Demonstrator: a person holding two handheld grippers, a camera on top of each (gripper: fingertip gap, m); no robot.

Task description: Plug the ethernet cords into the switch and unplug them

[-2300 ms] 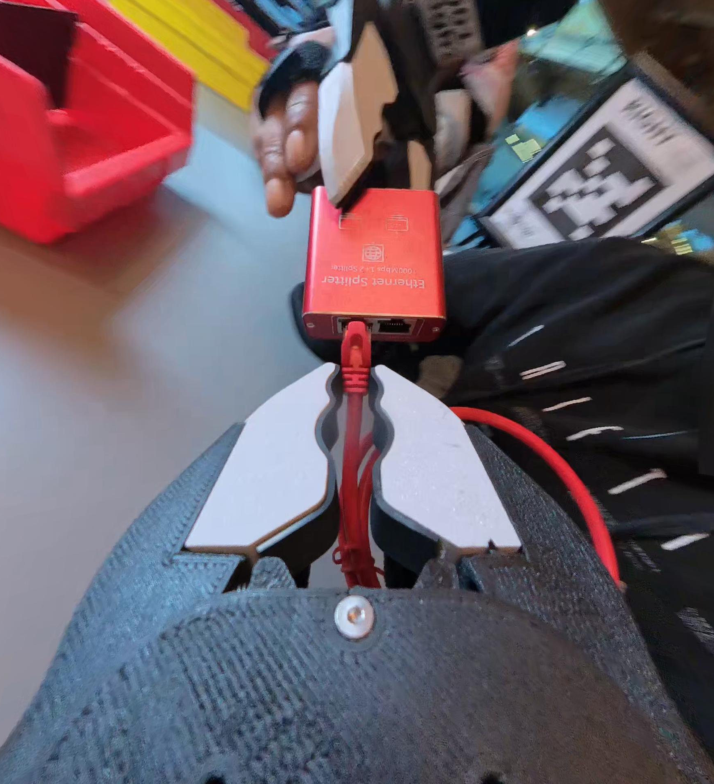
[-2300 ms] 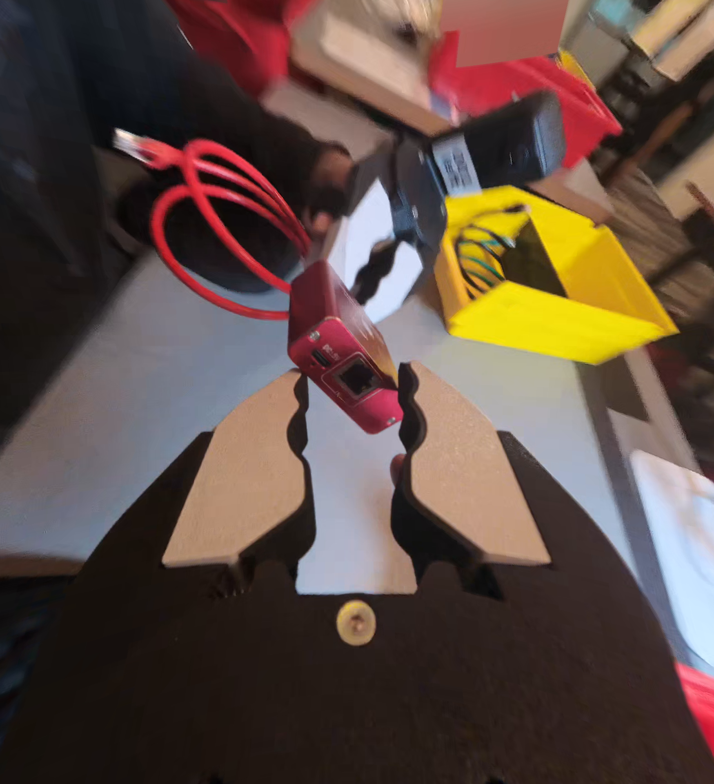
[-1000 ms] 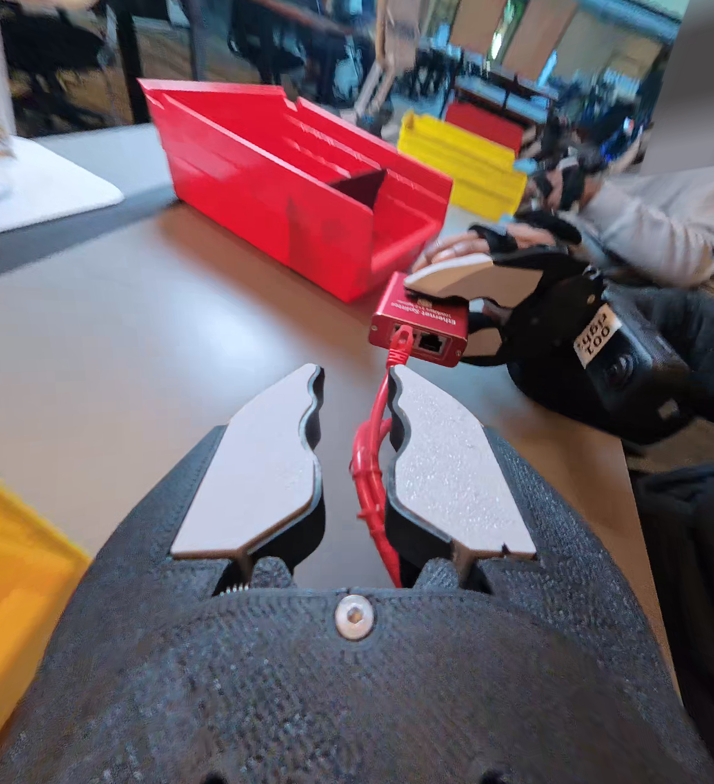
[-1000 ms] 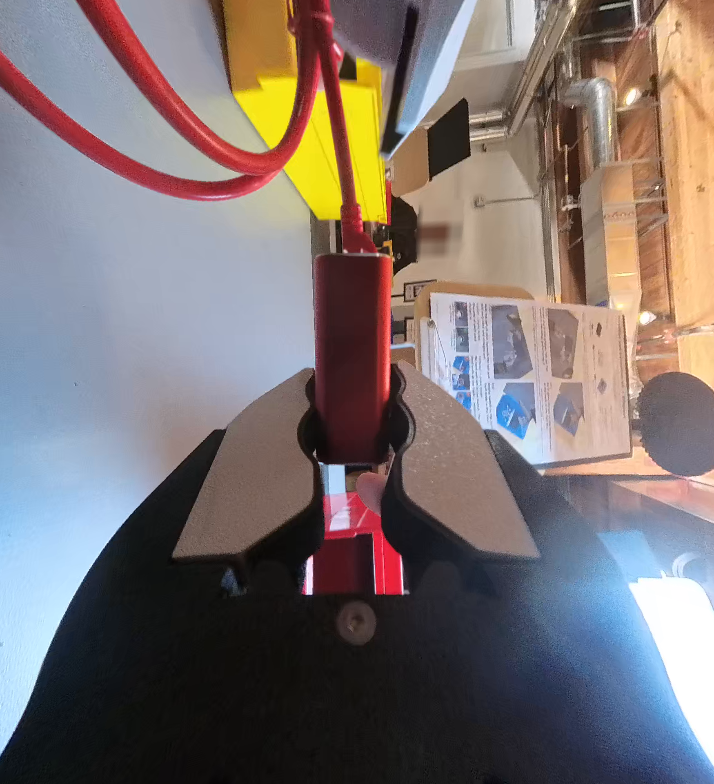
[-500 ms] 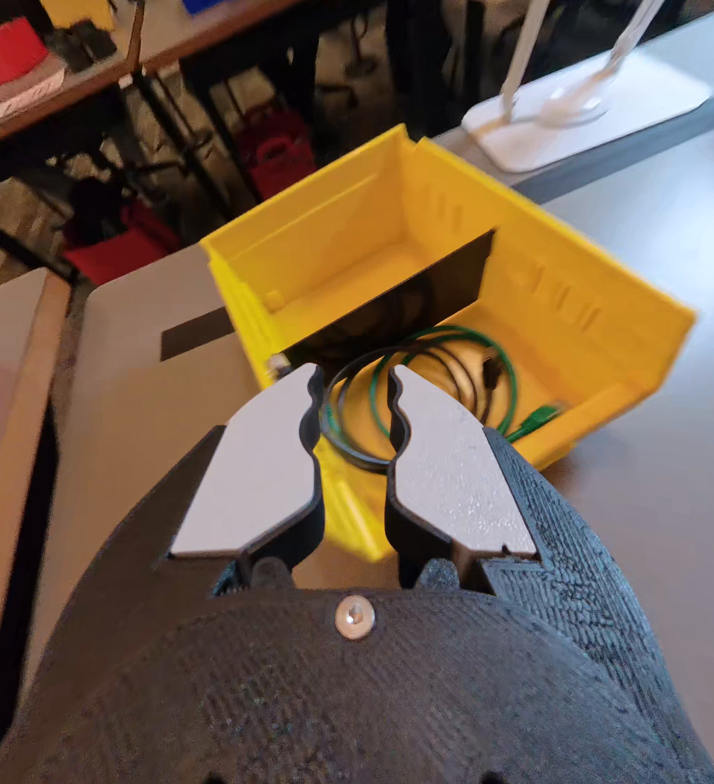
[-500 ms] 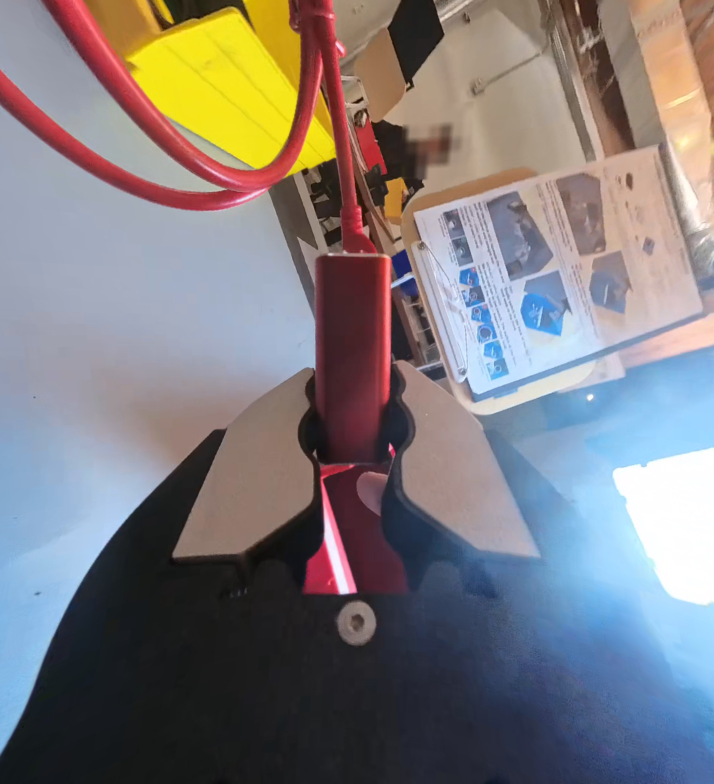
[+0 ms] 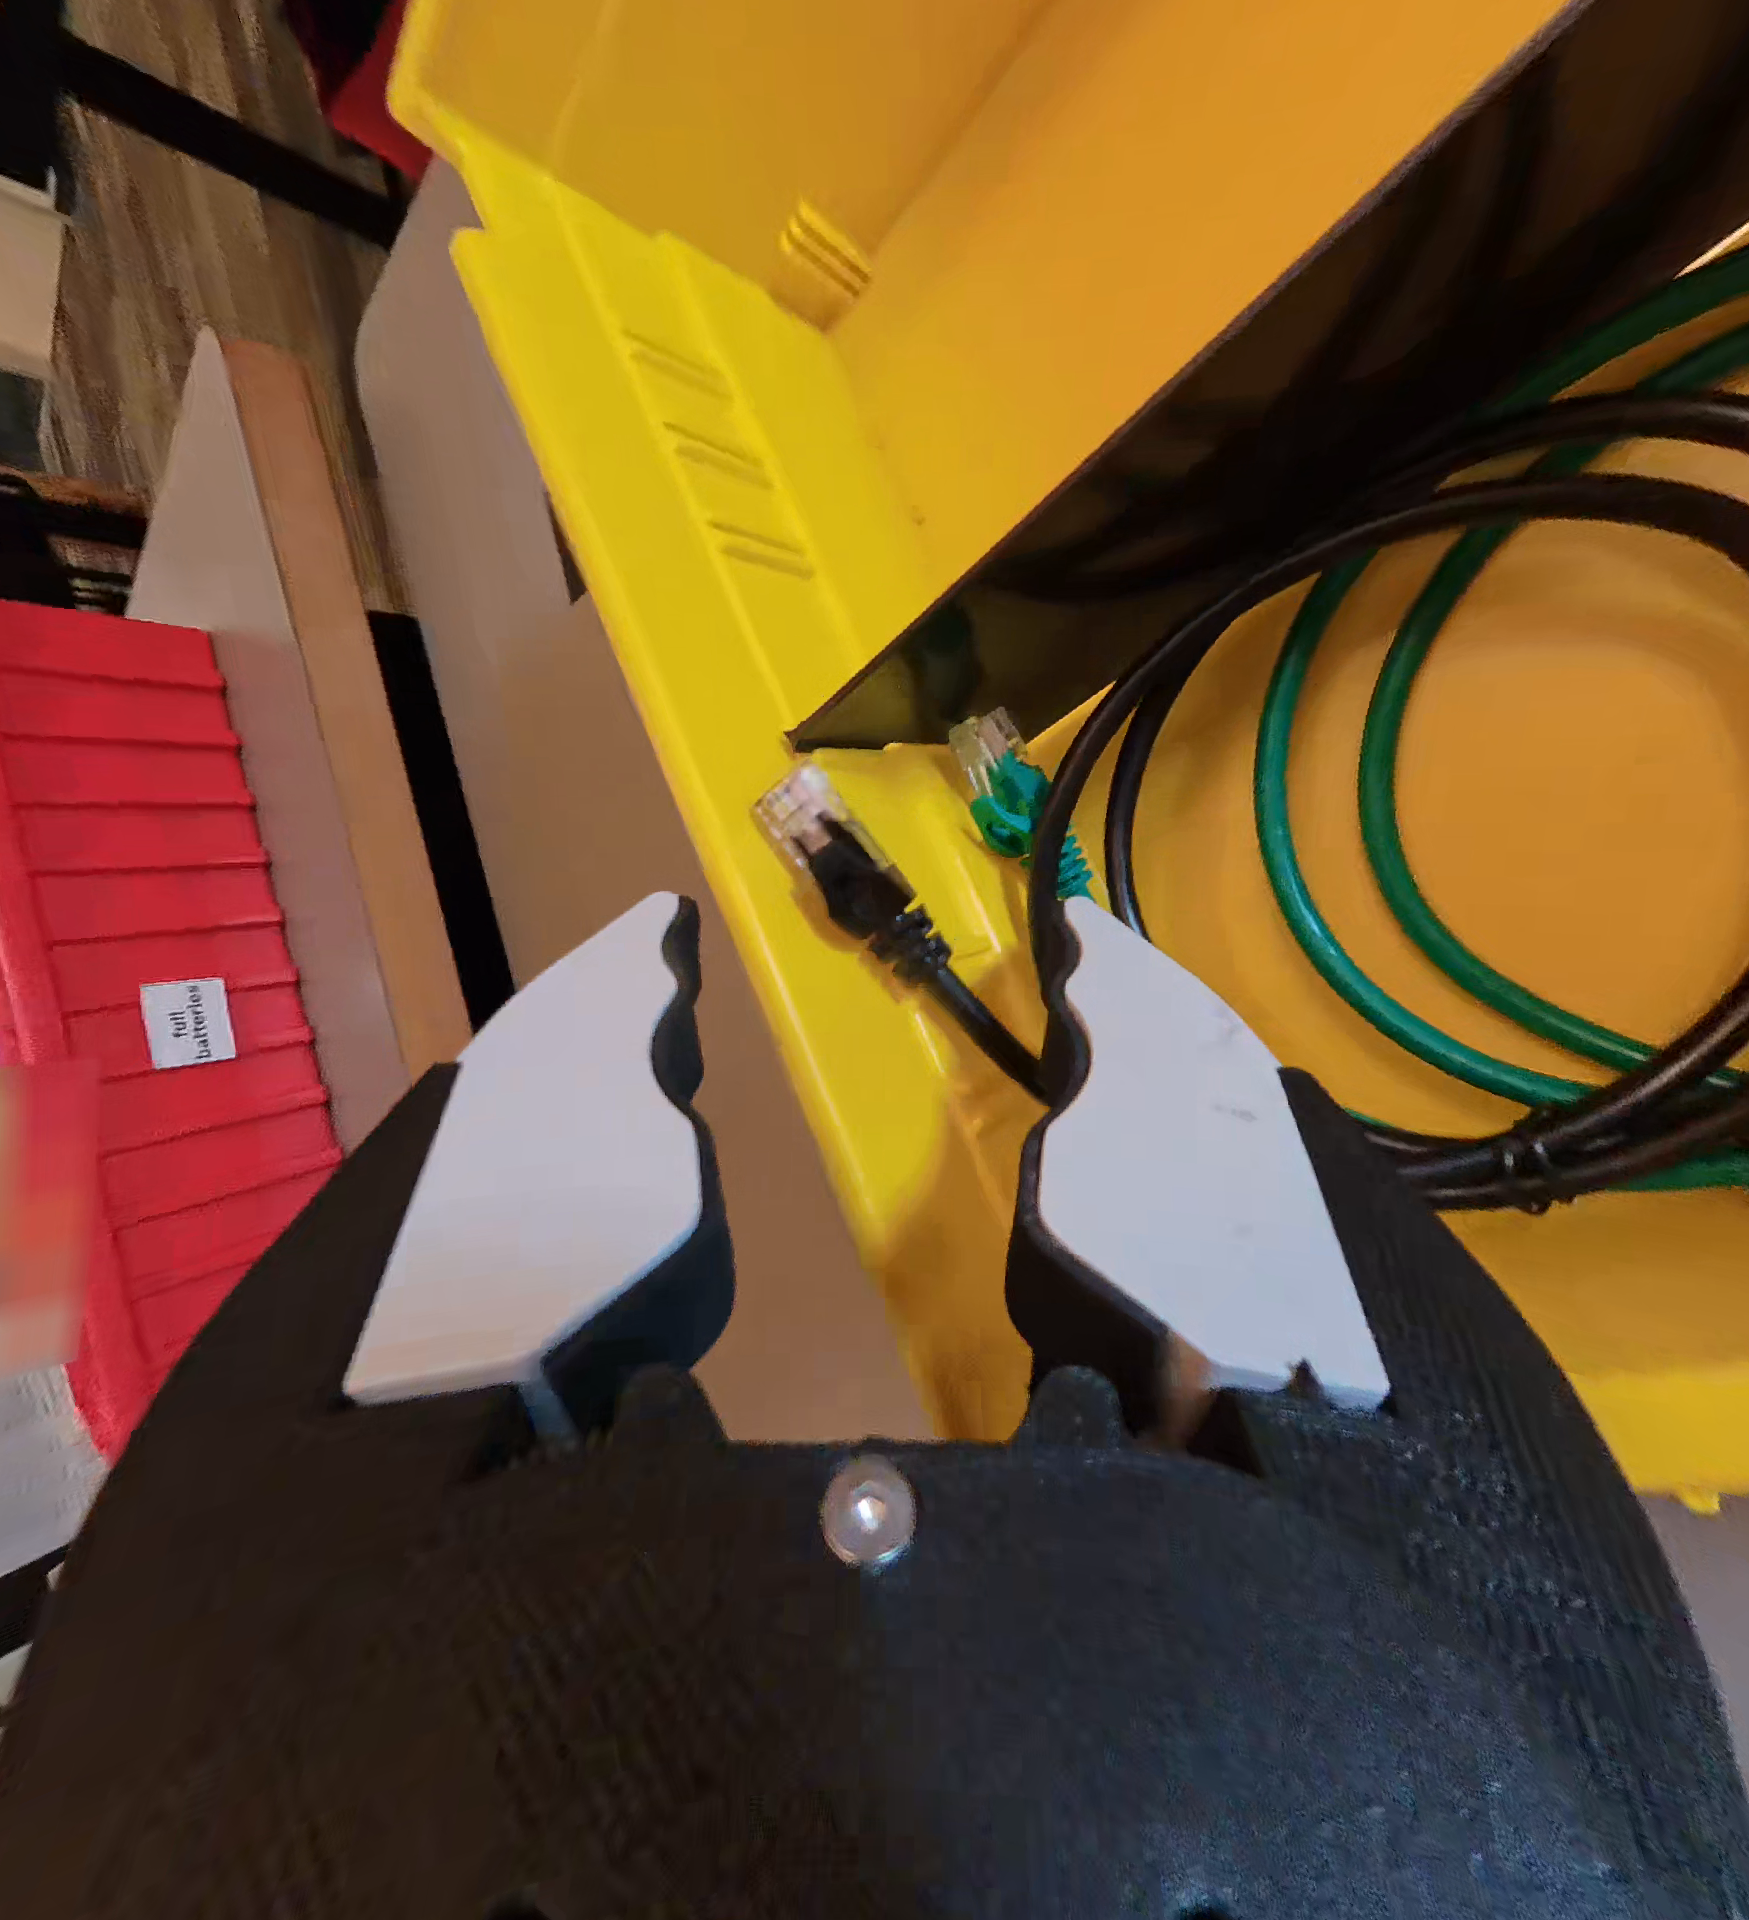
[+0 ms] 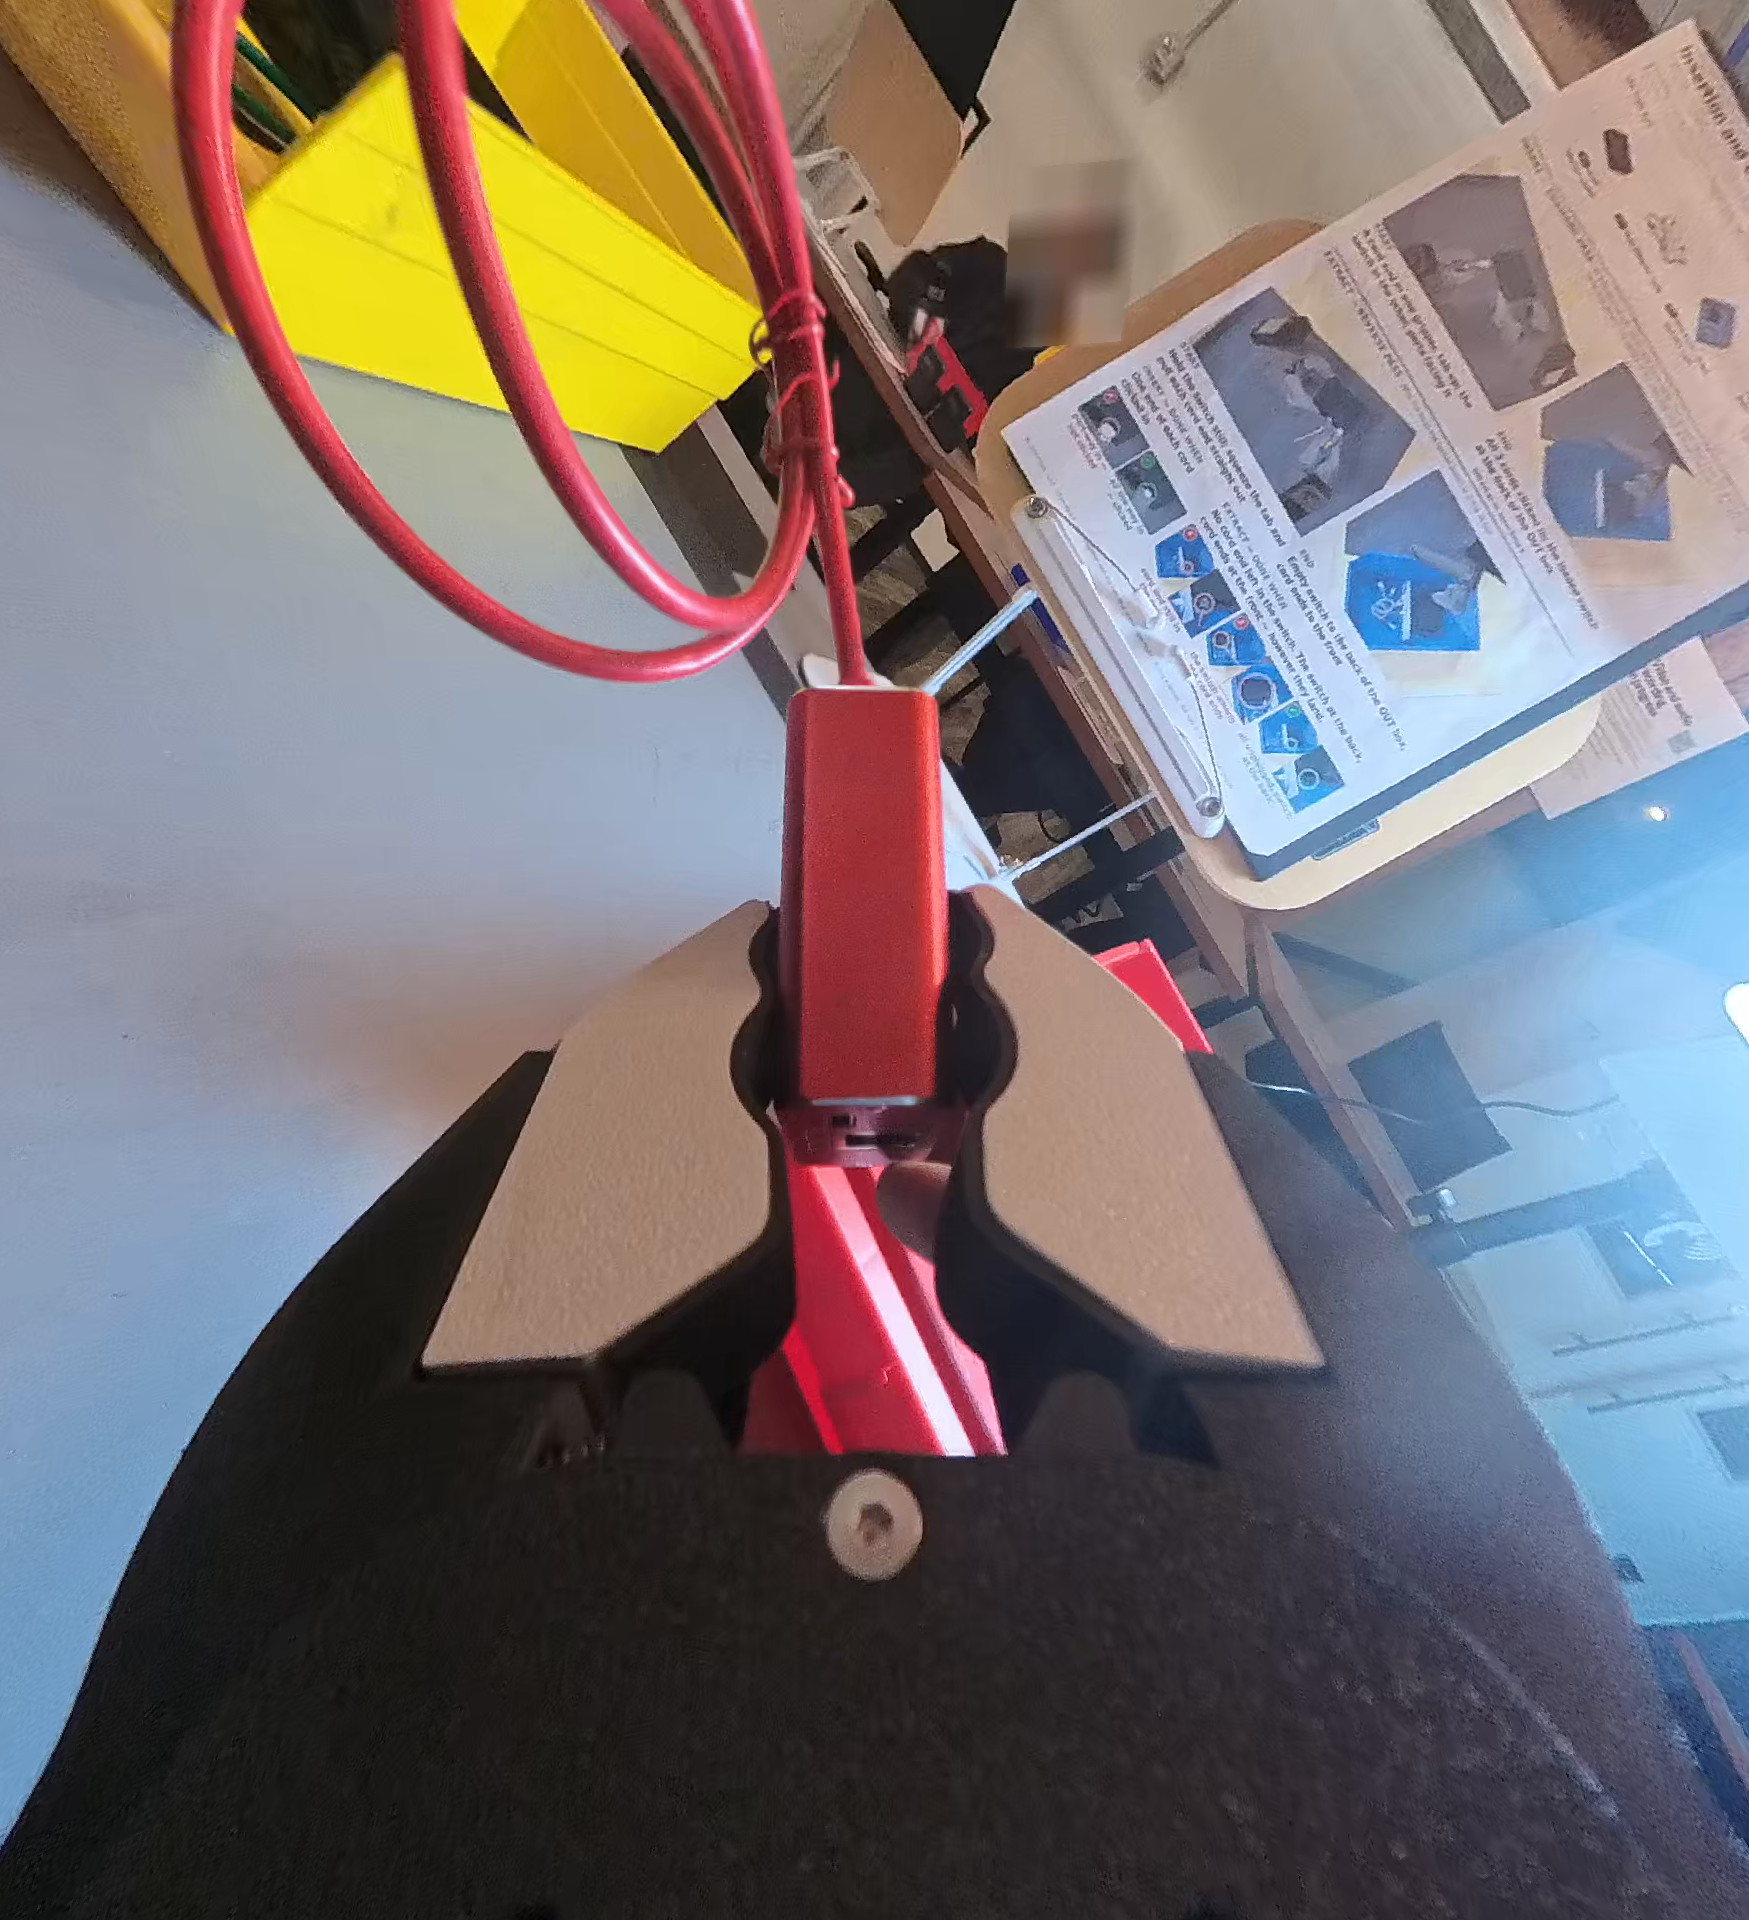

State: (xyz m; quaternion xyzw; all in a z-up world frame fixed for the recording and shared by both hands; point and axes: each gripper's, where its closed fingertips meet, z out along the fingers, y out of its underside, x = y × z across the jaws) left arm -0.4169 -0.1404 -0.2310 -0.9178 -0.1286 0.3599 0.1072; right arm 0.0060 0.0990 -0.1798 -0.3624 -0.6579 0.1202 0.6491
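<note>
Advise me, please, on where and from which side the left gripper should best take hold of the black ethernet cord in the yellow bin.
Probably the black ethernet cord is best gripped on its ribbed boot just behind the clear plug, approached from the cable end. That end rests propped on the yellow bin wall, plug pointing away, and the open left gripper already straddles it.

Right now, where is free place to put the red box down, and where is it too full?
Free: the grey table left of the switch, below the yellow bin. Also free is the bin's compartment behind the black divider. Crowded: the near compartment, where the black cord and green cord coil.
</note>
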